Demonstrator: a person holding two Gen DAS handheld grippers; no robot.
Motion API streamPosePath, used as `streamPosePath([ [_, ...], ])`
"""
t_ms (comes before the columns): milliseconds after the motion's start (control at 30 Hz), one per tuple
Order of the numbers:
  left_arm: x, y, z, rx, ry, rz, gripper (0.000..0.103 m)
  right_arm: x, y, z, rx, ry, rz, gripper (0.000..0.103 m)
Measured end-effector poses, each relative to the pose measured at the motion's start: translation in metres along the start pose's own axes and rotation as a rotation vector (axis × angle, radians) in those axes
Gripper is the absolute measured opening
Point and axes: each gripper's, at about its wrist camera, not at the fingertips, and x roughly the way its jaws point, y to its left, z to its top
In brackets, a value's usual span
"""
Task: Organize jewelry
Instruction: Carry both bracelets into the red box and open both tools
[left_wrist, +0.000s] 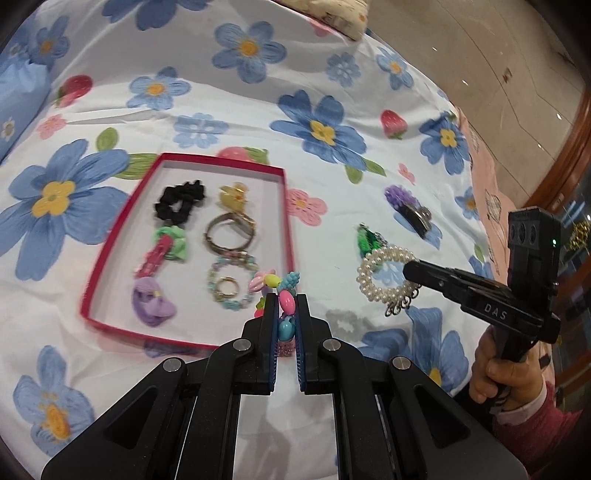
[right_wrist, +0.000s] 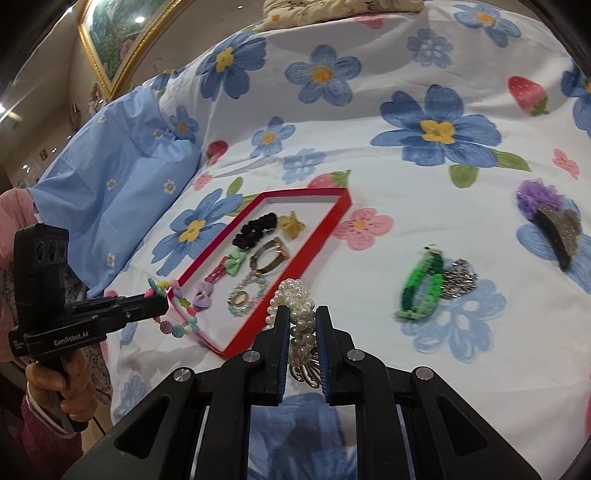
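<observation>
Your left gripper (left_wrist: 287, 306) is clamped on a colourful bead bracelet (left_wrist: 284, 295), held in the air just at the near right corner of the red tray (left_wrist: 110, 243). Your right gripper (right_wrist: 303, 321) is clenched on a pearl bracelet (right_wrist: 295, 299), hanging just to the right of the tray's near edge. Inside the tray lie a black scrunchie (left_wrist: 180, 201), a yellow clip (left_wrist: 232, 195), a metal bangle (left_wrist: 229, 232), a beaded ring (left_wrist: 231, 286), a pink clip (left_wrist: 155, 256) and a purple bow (left_wrist: 152, 304). To the right of the tray, on the flowered bedspread (left_wrist: 221, 110), wait a green bracelet (right_wrist: 423, 290) and a purple hair clip (right_wrist: 546, 218). To do this step well, carry each bracelet over the tray's rim, find a bare patch of its floor, lower it close, then let go one hand at a time.
</observation>
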Motion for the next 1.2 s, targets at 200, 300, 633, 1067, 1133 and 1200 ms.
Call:
streamPosePath([
  [200,-0.008,0.022,0.0,-0.04,-0.016,0.03,0.007,0.014,0.021,0.006,-0.032,0.013,0.034,0.014],
  [300,-0.01,0.031,0.001,-0.054,-0.019,0.038,0.007,0.022,0.029,0.009,-0.041,0.023,0.055,0.014],
  [633,-0.007,0.048,0.006,-0.07,-0.018,0.048,0.007,0.05,0.058,0.02,-0.074,0.049,0.111,0.014],
  [1067,0.021,0.08,0.007,-0.134,0.034,0.03,0.007,0.103,0.076,0.016,-0.094,0.147,0.149,0.014],
  [1133,0.024,0.084,0.006,-0.143,0.036,0.029,0.007,0.111,0.075,0.014,-0.091,0.165,0.146,0.014],
  [1200,0.028,0.088,0.005,-0.15,0.043,0.029,0.007,0.118,0.073,0.012,-0.088,0.179,0.138,0.014],
])
